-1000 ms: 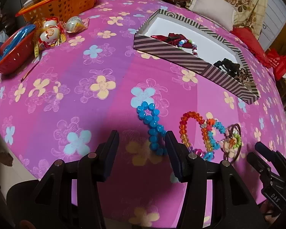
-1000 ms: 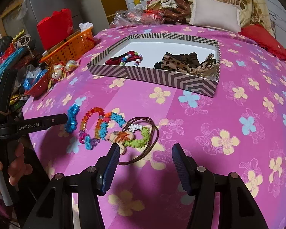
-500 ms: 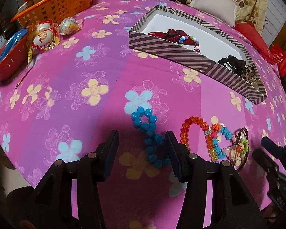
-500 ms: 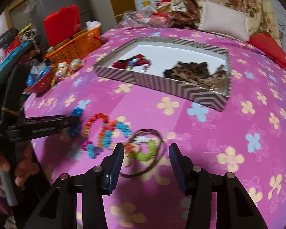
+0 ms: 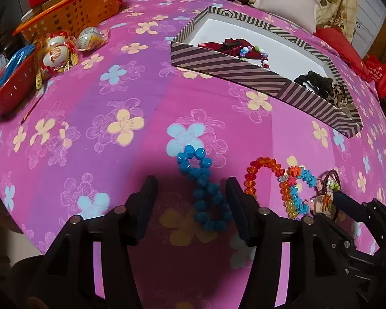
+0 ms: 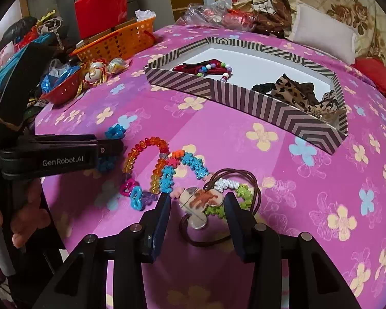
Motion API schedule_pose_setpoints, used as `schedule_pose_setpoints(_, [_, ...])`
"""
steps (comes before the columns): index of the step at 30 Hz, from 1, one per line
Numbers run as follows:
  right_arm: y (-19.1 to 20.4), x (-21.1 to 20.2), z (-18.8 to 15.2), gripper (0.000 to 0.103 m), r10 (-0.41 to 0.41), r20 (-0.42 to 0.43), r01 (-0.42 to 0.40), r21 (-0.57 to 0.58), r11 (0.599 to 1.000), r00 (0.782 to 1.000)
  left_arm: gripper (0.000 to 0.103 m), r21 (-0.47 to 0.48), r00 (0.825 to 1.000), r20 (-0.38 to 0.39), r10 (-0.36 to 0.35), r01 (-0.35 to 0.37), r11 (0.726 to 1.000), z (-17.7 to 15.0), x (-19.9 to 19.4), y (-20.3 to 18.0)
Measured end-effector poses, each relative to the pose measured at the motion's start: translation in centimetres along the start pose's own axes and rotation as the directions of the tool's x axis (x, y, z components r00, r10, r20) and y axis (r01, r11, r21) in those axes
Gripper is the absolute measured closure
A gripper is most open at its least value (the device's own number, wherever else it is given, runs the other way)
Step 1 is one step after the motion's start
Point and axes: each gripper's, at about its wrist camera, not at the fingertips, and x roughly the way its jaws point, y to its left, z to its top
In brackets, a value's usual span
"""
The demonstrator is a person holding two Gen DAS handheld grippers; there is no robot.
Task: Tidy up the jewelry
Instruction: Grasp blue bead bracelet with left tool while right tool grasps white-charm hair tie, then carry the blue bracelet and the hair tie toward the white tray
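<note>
The left tongs [image 5: 191, 193] stand open low over the pink flowered cloth of the tabletop [image 5: 95, 108], their two fingers on either side of the blue bead bracelet [image 5: 205, 193], which lies twisted into a figure eight; its lower loop sits between the fingers, and whether either finger touches a bead cannot be told. The right tongs [image 6: 196, 206] are open as well, and between their fingers lies the flat pendant [image 6: 200, 200] of a brown cord necklace [image 6: 252, 182], with green and white beads just beside it. Between the two sets of jewelry rests an orange and yellow bead bracelet [image 6: 144, 152] touching a blue, orange and pink one [image 6: 182, 164], both flat on the cloth. Farther back sits a shallow striped box [image 6: 244, 100] with a white floor; a red hair piece with a multicolored bead string [image 6: 205, 68] lies at its left end and leopard-print and black scrunchies [image 6: 293, 92] at its right end. An orange basket [image 5: 72, 13], a red basket [image 5: 12, 90] and wrapped egg-shaped sweets [image 5: 61, 51] stand at the far left edge.
</note>
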Motion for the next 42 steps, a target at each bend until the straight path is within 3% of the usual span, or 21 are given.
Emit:
schedule_pose_setpoints(7, [1.3, 0.2, -0.4, 0.067, -0.078, 0.021, 0.080, -0.117, 0.990, 0.997, 0.044, 0.042, 0.998, 0.015, 0.055, -0.056, 0.998, -0.1, 0.4, -1.0])
schedule_pose_setpoints(10, [1.0, 0.0, -0.5, 0.068, -0.069, 0.019, 0.071, -0.123, 0.990, 0.997, 0.046, 0.045, 0.998, 0.020, 0.059, -0.060, 0.997, -0.1, 0.4, -1.0])
schedule_pose_setpoints(14, [0.5, -0.9, -0.8, 0.068, -0.026, 0.035, 0.029, -0.077, 0.997, 0.999, 0.084, 0.048, 0.999, 0.026, 0.038, -0.039, 0.998, -0.1, 0.1, -0.8])
schedule_pose_setpoints(21, [0.2, -3.4, -0.6, 0.068, -0.011, 0.078, 0.015, -0.043, 0.999, 0.997, 0.094, -0.023, 0.996, 0.010, -0.087, 0.087, 0.996, 0.2, -0.7, 0.9])
schedule_pose_setpoints(29, [-0.7, -5.9, 0.2, 0.068, -0.003, 0.134, 0.001, 0.011, 1.000, 0.991, 0.094, -0.064, 0.984, 0.025, -0.174, 0.175, 0.982, 0.9, -2.9, 2.1])
schedule_pose_setpoints(42, [-1.4, -8.6, 1.2, 0.068, -0.014, 0.197, 0.008, 0.029, 1.000, 0.980, 0.094, -0.012, 0.976, 0.081, -0.201, 0.202, 0.979, 1.9, -6.7, 0.9])
